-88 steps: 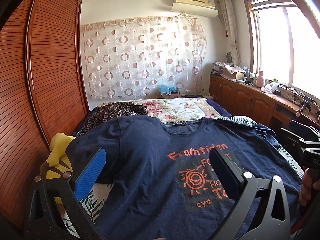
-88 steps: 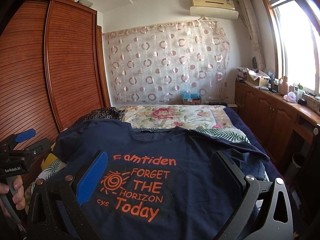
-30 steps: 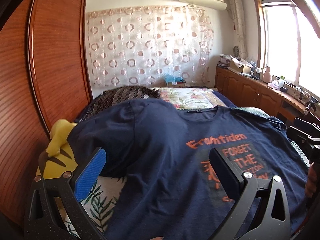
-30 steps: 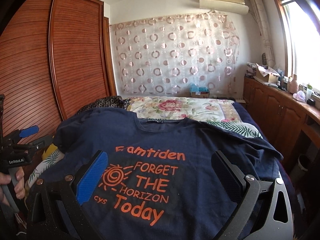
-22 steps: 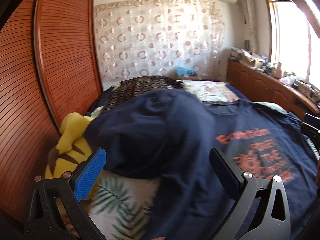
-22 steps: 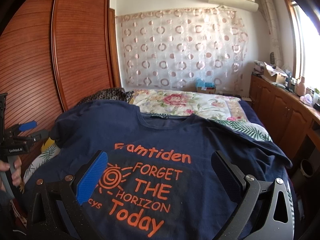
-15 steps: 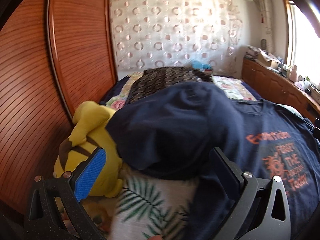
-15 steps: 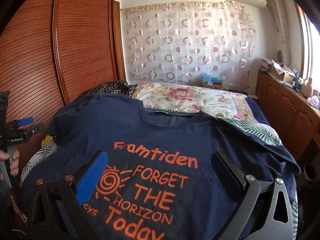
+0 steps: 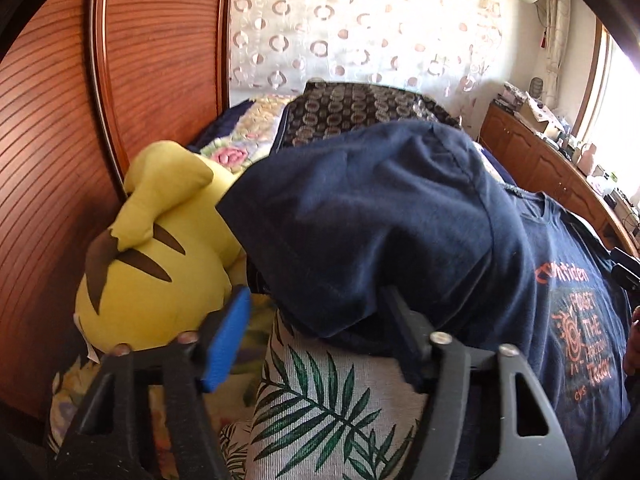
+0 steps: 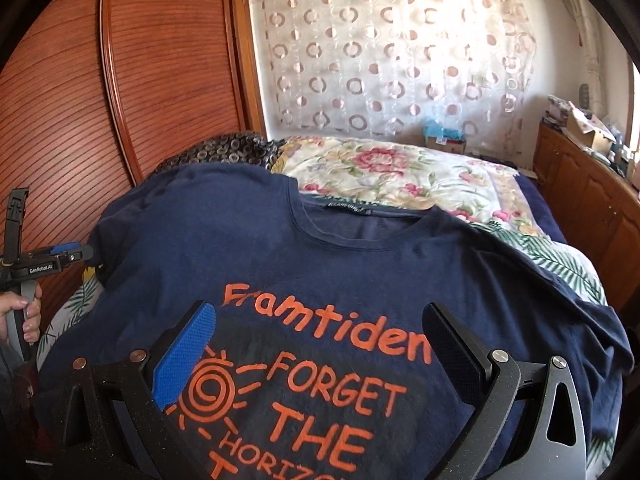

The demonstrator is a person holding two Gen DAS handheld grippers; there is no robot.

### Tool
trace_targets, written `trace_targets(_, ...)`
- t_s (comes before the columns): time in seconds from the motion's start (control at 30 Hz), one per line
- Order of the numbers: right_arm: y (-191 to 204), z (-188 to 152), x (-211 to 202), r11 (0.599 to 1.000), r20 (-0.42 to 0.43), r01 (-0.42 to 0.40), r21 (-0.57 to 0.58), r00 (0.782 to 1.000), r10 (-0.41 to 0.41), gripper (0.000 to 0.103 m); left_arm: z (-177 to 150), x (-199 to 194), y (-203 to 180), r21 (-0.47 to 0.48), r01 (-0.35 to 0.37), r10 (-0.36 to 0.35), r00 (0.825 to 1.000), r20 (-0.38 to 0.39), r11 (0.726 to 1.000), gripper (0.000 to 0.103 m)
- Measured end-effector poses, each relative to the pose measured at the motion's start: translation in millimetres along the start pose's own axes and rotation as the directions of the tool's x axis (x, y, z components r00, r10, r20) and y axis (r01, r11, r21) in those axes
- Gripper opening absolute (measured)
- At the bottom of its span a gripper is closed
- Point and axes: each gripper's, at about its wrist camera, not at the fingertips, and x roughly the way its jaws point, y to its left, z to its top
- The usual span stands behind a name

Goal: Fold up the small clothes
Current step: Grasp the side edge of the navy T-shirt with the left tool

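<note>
A navy T-shirt with orange print lies face up on the bed. Its left sleeve bulges up in the left wrist view. My left gripper is open at the sleeve's hem; the hem's edge drapes over the right finger and the blue-padded left finger stands clear of the cloth. The left gripper also shows at the far left of the right wrist view. My right gripper is open and empty, low over the printed chest.
A yellow plush toy lies left of the sleeve against the wooden wardrobe. A leaf-print pillow sits under the sleeve. A floral quilt and a dark patterned cloth lie beyond. Wooden cabinets line the right wall.
My left gripper has swung left and closed in on the sleeve, and its jaws have narrowed. My right gripper has moved forward and lower over the print.
</note>
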Motion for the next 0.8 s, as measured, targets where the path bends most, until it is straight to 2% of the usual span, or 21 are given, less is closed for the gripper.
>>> trace_targets(0.1,-1,3,2,1.000,-0.021,-0.026,-0.017,0.999,0.026,0.102,-3,4,2,0.007,0.020,-0.020,1.000,-0.011,1.000,0.048)
trace_targets(0.2,-5,5,-2,0.999,-0.025,-0.040,-0.026,0.999,0.039,0.102,-4,0,2,0.017,0.054,-0.054,0.998,0.012,0.998,0.026)
trace_targets(0.23,-5,6,-1,0.999,-0.024,-0.041,-0.025,0.999,0.040,0.102,-4,-4,2,0.024,0.063,-0.064,0.998,0.017,0.998,0.015)
trace_targets(0.3,-9,7,-1,0.999,-0.021,-0.042,-0.021,0.999,0.041,0.102,-3,-14,2,0.026,0.073,-0.074,0.996,0.040,0.997,0.010)
trace_targets(0.5,-15,9,-3,1.000,-0.001,-0.021,-0.007,1.000,0.020,0.102,14,-60,-12,0.072,0.086,-0.094,0.987,0.132,0.994,0.008)
trace_targets(0.6,-14,11,-5,1.000,0.014,-0.008,-0.005,1.000,0.008,0.102,29,-73,-24,0.098,0.107,-0.121,0.981,0.154,0.989,0.008)
trace_targets(0.8,-24,11,-20,1.000,0.047,0.013,0.020,0.999,-0.014,0.102,63,-86,-72,0.215,0.153,-0.192,0.966,0.176,0.965,0.008)
